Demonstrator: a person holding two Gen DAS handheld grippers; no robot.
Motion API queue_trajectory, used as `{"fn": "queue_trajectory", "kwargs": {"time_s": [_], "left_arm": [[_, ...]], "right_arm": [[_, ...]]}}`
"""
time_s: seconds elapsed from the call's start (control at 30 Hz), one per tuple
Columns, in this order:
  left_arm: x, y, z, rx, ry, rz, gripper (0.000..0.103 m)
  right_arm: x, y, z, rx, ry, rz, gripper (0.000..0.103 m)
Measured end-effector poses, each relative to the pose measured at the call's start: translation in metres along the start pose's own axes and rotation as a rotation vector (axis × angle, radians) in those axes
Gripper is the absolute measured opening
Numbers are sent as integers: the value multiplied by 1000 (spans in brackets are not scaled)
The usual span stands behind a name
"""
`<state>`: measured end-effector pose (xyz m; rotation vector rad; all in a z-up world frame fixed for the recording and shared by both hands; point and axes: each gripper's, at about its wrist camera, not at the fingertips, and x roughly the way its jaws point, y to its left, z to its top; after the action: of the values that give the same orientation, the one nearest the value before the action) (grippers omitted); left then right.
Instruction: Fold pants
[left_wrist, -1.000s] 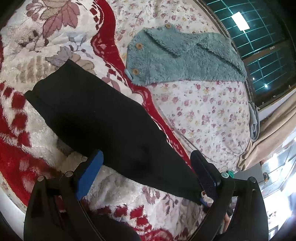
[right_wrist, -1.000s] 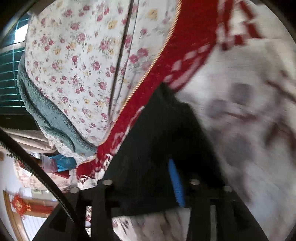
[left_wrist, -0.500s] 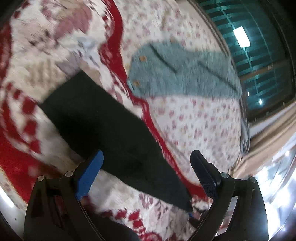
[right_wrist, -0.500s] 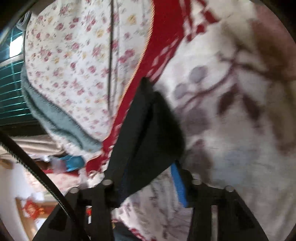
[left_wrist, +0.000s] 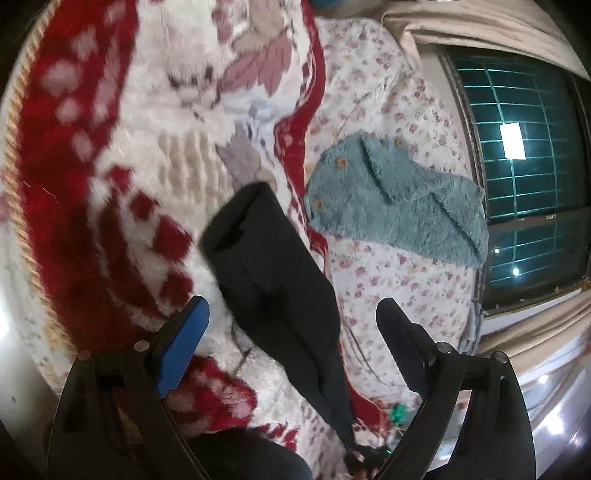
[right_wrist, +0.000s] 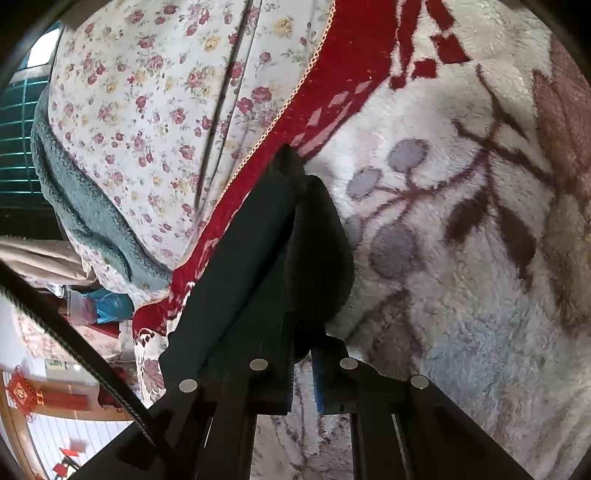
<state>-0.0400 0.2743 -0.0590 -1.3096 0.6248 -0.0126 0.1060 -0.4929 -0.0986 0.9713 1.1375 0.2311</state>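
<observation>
The black pants (left_wrist: 273, 280) hang and stretch over a red and white plush blanket (left_wrist: 122, 155), one end lifted toward the lower right. My left gripper (left_wrist: 291, 347) is open, its jaws wide apart on either side of the pants without touching them. My right gripper (right_wrist: 303, 354) is shut on an end of the black pants (right_wrist: 280, 236), which bunch and drape from its fingers above the blanket (right_wrist: 461, 206).
A teal fleece garment (left_wrist: 395, 206) with wooden buttons lies on a floral sheet (left_wrist: 388, 288) beside the blanket. A window (left_wrist: 524, 155) and beige curtains stand beyond the bed. The bed edge drops off at the lower right.
My right gripper has lifted its end of the pants, so they now bunch narrower and hang. My left gripper has pulled back and swung; it stays open.
</observation>
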Motion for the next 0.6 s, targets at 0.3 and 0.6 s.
{"fn": "queue_trajectory", "kwargs": {"time_s": [0.3, 0.6], "left_arm": [[43, 0, 5, 14, 71, 19, 81], [60, 3, -4, 173, 181, 121, 47]], "right_arm": [[12, 7, -5, -28, 49, -14, 7], [14, 9, -4, -28, 54, -9, 8]]}}
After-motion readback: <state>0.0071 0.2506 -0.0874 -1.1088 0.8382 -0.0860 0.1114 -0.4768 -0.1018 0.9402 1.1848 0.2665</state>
